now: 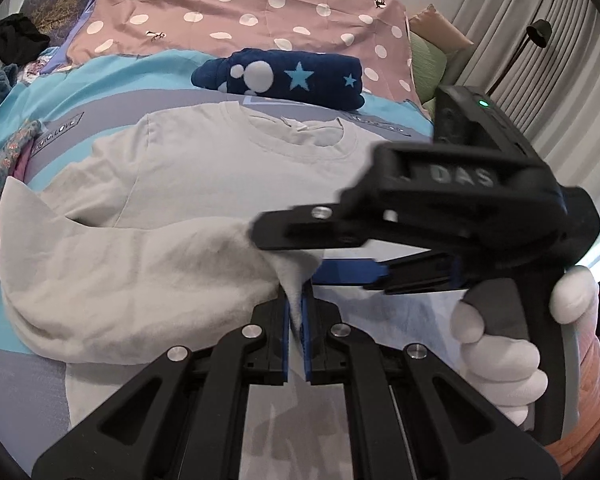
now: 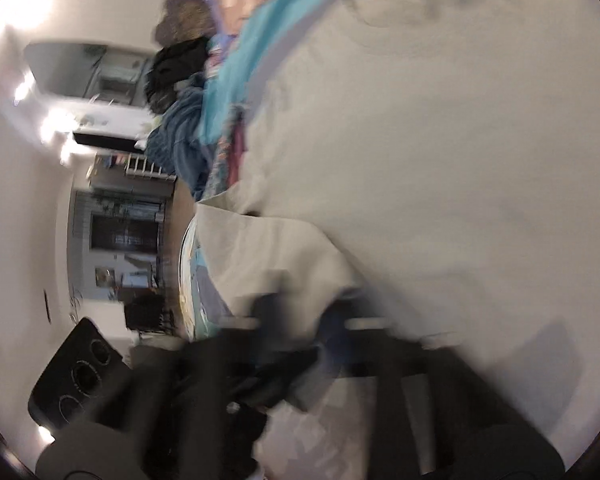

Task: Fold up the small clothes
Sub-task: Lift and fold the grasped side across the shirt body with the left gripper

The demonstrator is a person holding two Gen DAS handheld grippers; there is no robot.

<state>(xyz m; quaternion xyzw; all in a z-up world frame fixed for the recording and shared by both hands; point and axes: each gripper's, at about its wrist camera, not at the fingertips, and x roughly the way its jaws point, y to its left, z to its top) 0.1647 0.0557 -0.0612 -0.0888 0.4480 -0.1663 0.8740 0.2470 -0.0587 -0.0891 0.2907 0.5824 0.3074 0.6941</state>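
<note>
A white T-shirt [image 1: 228, 168] lies flat on the bed, collar toward the far side. My left gripper [image 1: 296, 312] is shut on the shirt's bottom hem, which is bunched and lifted in a fold over the lower body. My right gripper [image 1: 300, 256] comes in from the right, tilted on its side, its fingers open around the same bunch of fabric; a white-gloved hand [image 1: 496, 344] holds it. The right wrist view is blurred: it shows the white shirt [image 2: 440, 140] filling the frame and the dark gripper [image 2: 296, 320] at its folded edge.
A folded navy garment with stars and dots [image 1: 284, 78] lies beyond the collar. A pink polka-dot sheet [image 1: 240, 4] covers the far bed. Colourful clothes [image 1: 0, 184] lie at the left edge, dark clothes [image 1: 12, 38] at far left. Curtains [image 1: 540, 52] hang at right.
</note>
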